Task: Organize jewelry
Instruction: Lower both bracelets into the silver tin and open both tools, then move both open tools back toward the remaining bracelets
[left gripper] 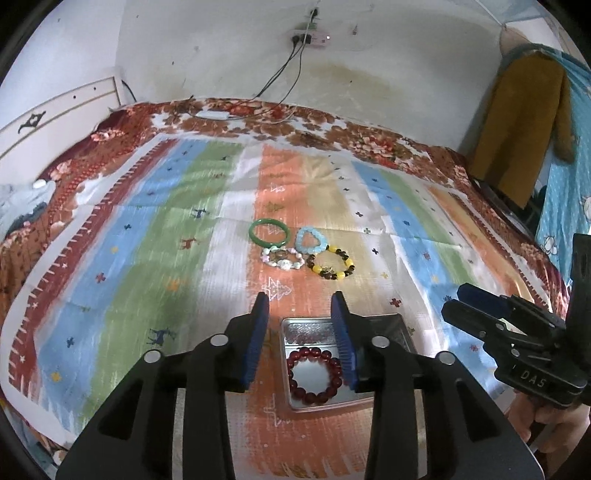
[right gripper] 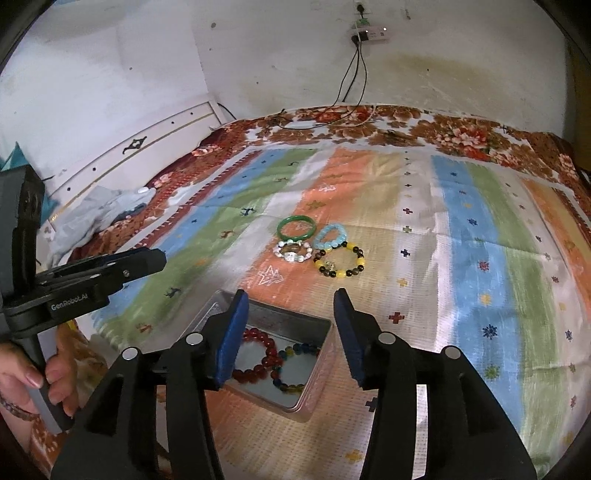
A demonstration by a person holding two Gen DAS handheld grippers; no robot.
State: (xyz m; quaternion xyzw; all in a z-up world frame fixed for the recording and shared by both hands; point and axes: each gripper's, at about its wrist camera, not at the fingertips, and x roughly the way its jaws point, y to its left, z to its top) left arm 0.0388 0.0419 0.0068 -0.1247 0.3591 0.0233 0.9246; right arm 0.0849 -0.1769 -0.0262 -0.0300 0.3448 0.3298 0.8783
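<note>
An open silver tin (left gripper: pixel 391 325) (right gripper: pixel 280 315) lies on the striped cloth close to me. In it rest a red bead bracelet (left gripper: pixel 314 373) (right gripper: pixel 260 354) and a blue, yellow and green bead bracelet (right gripper: pixel 291 365), which my left finger hides in the left wrist view. Beyond the tin lie a green bangle (left gripper: pixel 269 232) (right gripper: pixel 296 227), a light blue bead bracelet (left gripper: pixel 311 240) (right gripper: pixel 330 236), a white and pink bead bracelet (left gripper: pixel 282 258) (right gripper: pixel 293 253) and a yellow and dark bead bracelet (left gripper: pixel 330 264) (right gripper: pixel 339 262). My left gripper (left gripper: pixel 300 299) (right gripper: pixel 160 260) and right gripper (right gripper: pixel 291 295) (left gripper: pixel 452 301) both hover over the tin, open, with nothing between the pads.
The striped cloth (left gripper: pixel 166 229) covers a bed with a floral sheet (left gripper: pixel 369 140). A white headboard (right gripper: pixel 122 158) stands at the left. A power strip with hanging cables (right gripper: pixel 365 35) is on the back wall. A yellow garment (left gripper: pixel 517 125) hangs at the right. A hand (right gripper: pixel 55 373) grips the left handle.
</note>
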